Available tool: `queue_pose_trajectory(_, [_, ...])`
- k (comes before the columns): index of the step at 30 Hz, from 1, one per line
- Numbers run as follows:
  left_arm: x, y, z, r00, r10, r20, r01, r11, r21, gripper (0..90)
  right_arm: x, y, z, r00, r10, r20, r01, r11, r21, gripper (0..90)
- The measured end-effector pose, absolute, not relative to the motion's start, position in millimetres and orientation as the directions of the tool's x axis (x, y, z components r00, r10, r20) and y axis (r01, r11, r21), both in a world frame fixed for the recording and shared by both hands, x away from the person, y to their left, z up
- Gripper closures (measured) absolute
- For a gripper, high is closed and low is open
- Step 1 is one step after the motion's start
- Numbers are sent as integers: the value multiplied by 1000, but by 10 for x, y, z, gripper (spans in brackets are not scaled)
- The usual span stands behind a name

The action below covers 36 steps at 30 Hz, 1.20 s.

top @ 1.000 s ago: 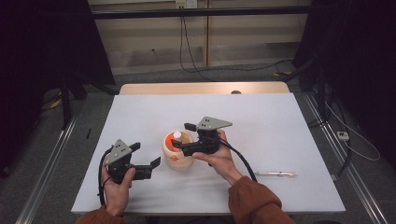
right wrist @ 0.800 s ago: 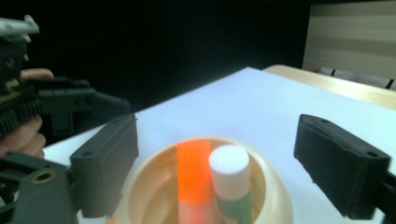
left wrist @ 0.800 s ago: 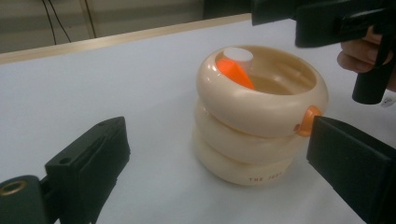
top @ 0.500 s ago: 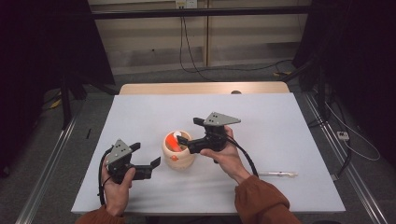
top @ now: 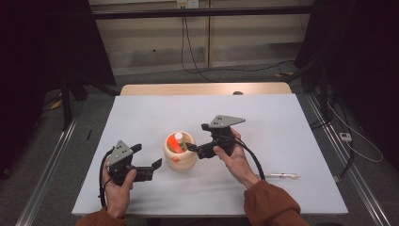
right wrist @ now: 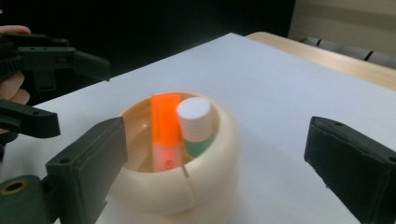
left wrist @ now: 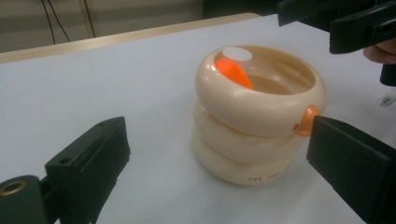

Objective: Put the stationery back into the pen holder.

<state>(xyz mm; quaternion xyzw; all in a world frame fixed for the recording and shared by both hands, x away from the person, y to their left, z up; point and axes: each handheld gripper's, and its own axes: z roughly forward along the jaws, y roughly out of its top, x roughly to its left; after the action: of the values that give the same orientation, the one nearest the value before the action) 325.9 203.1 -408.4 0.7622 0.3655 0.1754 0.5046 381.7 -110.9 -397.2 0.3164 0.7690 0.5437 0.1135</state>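
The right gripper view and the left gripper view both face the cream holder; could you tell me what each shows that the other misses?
Right gripper view: it looks into the holder, showing the orange marker beside a white-capped marker with a green body.

Left gripper view: the holder's three stacked rings from the side, an orange knob on its rim, and small print near the base.

Both: the holder on the white table, the orange marker and white cap, open black jaws, and the other gripper beyond.
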Motion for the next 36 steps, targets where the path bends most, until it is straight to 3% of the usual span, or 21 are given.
queue_pose_trajectory(6, [3262,2028,-4086,672,734,-97,379,-229,896,54,3797,-1317,-3911,-766,628,138,345,220,912,37])
queue_pose_trajectory(16, [3259,2027,-4084,670,736,-98,380,-225,897,54,3714,-1611,-3975,-752,627,203,409,203,889,45])
queue_pose_trajectory(36, [3259,2023,-4081,671,735,-93,377,-231,897,54,3495,-2402,-3970,-701,683,205,428,172,887,61])
